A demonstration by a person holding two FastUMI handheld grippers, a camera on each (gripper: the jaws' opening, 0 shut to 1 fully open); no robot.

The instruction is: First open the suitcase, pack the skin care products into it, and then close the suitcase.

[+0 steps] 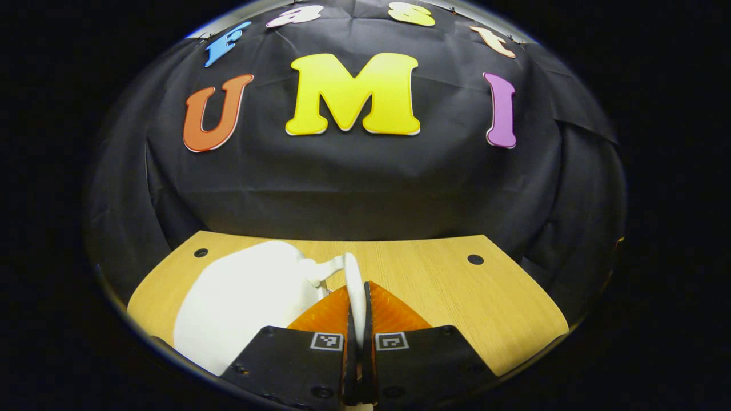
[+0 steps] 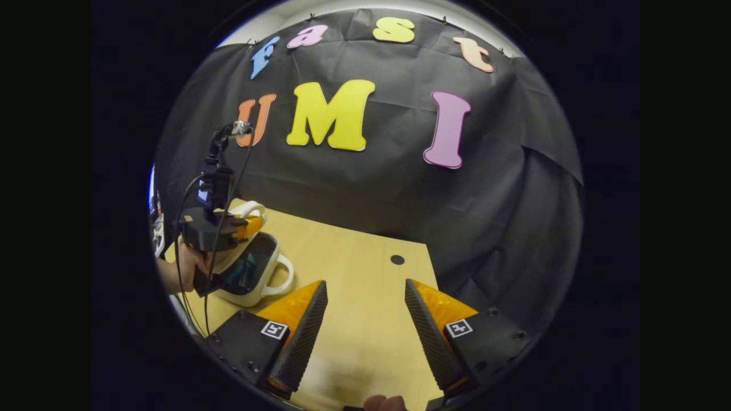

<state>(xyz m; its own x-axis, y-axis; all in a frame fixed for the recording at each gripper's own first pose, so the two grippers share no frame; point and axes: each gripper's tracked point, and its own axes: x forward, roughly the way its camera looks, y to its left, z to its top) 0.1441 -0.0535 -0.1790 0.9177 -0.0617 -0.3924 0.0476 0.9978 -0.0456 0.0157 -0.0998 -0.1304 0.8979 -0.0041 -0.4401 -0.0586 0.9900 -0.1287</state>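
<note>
Wooden worktop (image 2: 354, 319): left tongs (image 1: 358, 319) pinched the small white suitcase's (image 1: 245, 302) stiff, slick lid handle (image 1: 354, 291); right tongs (image 2: 365, 328) gaped, holding nothing.

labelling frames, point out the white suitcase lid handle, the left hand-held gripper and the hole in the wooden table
white suitcase lid handle (image 1: 355, 285): left gripper view, on its loop.
left hand-held gripper (image 2: 251, 226): right gripper view, at its fingertips.
hole in the wooden table (image 2: 397, 260): right gripper view, its middle.

A wooden table (image 1: 434, 285) is seen in front of a black cloth wall (image 1: 365, 182). Two small dark round holes are set in the table top, one far left (image 1: 200, 252) and one far right (image 1: 475, 259).
</note>
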